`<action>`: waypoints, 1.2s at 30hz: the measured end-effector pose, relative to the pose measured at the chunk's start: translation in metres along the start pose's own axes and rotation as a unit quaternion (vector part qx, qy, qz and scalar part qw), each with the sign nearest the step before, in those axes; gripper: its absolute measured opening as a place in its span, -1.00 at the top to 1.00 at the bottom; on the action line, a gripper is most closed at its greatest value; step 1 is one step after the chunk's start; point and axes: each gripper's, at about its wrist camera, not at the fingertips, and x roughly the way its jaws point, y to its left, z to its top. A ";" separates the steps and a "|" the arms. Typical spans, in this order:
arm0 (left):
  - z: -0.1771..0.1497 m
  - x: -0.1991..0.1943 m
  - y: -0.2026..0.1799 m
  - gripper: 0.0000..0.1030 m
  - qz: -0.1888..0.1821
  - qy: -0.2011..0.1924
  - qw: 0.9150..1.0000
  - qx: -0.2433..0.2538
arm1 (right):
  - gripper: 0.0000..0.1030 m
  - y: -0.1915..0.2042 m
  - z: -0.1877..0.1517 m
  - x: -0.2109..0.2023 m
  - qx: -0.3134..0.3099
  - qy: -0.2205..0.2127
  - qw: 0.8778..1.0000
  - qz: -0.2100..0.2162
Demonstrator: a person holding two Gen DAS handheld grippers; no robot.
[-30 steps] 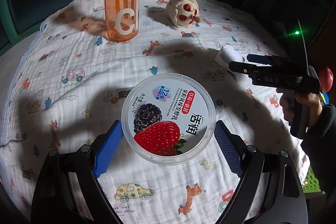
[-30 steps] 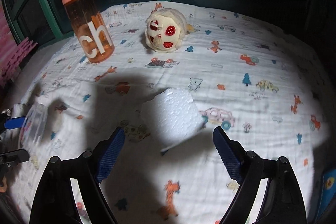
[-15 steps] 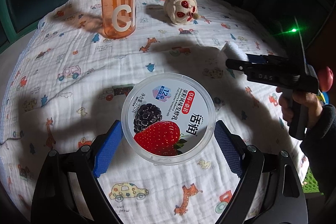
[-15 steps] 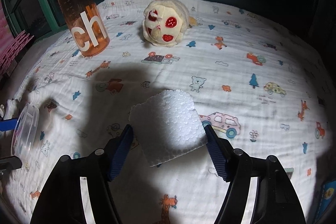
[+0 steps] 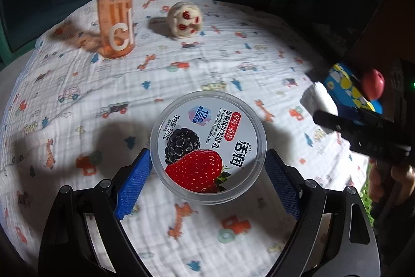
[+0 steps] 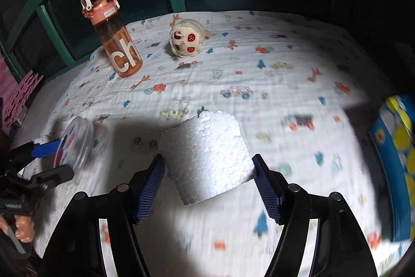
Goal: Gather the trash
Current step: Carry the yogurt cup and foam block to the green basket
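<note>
I see the yogurt tub (image 5: 208, 148) between the fingers of my left gripper (image 5: 207, 182), above the cloth-covered worktop (image 5: 77, 100). The foam block (image 6: 206, 156) sits between the fingers of my right gripper (image 6: 207, 183). At the far side the water bottle (image 5: 115, 14) stands upright on the worktop, left of the plush toy (image 5: 184, 20). My right gripper is right of the tub, with a patterned bin (image 6: 396, 173) off the worktop's right edge.

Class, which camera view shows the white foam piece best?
The right wrist view: the foam piece sits large and central between the right gripper fingers, its beaded surface clear. The left wrist view shows only a small blurred white edge at that gripper's tip.
</note>
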 end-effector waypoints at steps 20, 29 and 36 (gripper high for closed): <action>-0.051 -0.031 -0.154 -0.67 -0.095 0.010 0.990 0.107 | -0.29 -0.055 -0.156 -0.187 0.114 -0.080 0.985 -0.106; -0.054 -0.038 -0.219 -0.67 -0.135 0.013 0.978 0.161 | -0.29 -0.115 -0.213 -0.247 0.185 -0.097 0.962 -0.175; -0.059 -0.040 -0.260 -0.67 -0.158 0.017 0.968 0.193 | -0.29 -0.159 -0.255 -0.279 0.239 -0.096 0.940 -0.223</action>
